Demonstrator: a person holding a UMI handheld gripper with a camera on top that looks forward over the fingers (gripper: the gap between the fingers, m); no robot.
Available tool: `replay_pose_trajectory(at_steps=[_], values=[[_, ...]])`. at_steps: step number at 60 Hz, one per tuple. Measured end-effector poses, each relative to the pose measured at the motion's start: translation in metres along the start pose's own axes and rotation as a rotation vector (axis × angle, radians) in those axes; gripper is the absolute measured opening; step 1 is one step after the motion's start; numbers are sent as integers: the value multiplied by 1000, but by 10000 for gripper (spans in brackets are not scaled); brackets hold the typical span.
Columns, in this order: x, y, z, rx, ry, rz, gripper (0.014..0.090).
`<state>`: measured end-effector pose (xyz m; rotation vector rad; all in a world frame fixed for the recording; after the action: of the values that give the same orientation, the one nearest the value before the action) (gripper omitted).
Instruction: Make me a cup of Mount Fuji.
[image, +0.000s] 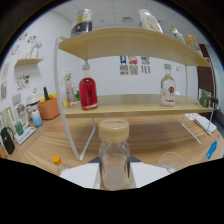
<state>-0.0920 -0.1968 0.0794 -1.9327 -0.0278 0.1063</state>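
Note:
A clear bottle (114, 159) with a tan screw cap stands upright right in front of the camera. My gripper (114, 169) is shut on it: the pale fingers (82, 176) press against its body from both sides, and its base is hidden below. Just right of the fingers, an empty clear glass cup (170, 161) rests on the wooden table (150, 137). Beyond them, a red-liquid bottle (88, 92) stands on the lower shelf's left part. A clear bottle with a red label (168, 90) stands on the right part.
A two-level wooden shelf on white wire legs (80, 145) spans the table's back, with more bottles (81, 22) on top. An orange pot with a cactus (48, 106) is at the left. A small yellow-capped item (57, 161) lies near the left finger, a blue object (211, 149) at the right.

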Motion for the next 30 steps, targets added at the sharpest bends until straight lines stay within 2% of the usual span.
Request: replay_pose_trajectory(at_steps=[9,30], values=[[3,21,9,-66,25,-17,389],[-1,24,-5,-18,31,-68,419]])
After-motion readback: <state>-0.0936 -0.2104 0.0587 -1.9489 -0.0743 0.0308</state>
